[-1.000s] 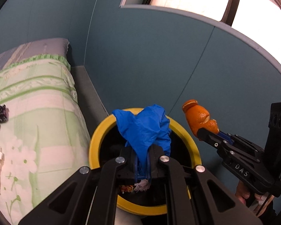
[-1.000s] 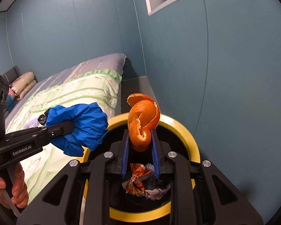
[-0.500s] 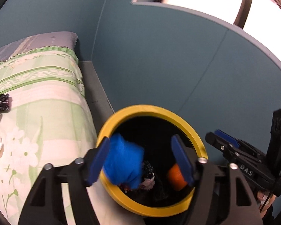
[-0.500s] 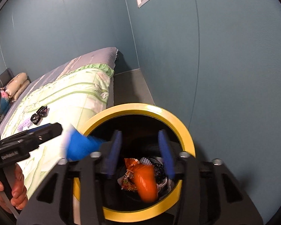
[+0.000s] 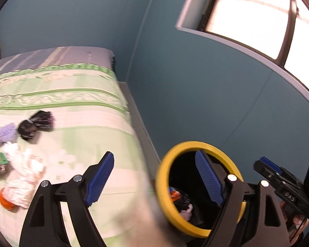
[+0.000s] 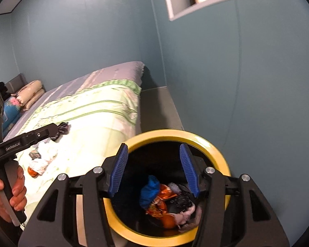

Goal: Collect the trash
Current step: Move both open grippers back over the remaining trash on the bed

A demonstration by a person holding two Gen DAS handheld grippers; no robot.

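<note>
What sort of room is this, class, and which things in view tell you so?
Most likely a bedroom: a bed with a green floral cover, pillows at its far end, a window in the blue wall, and a yellow-rimmed bin standing beside the bed.

Daylight blows out the window (image 5: 257, 14) to white; the room is dim and bluish. Motion blur smears the bed (image 5: 72, 111). Fisheye bends edges, corners vignette black.

Teal walls (image 6: 92, 41), bed (image 5: 72, 107), window (image 5: 257, 20)
</note>
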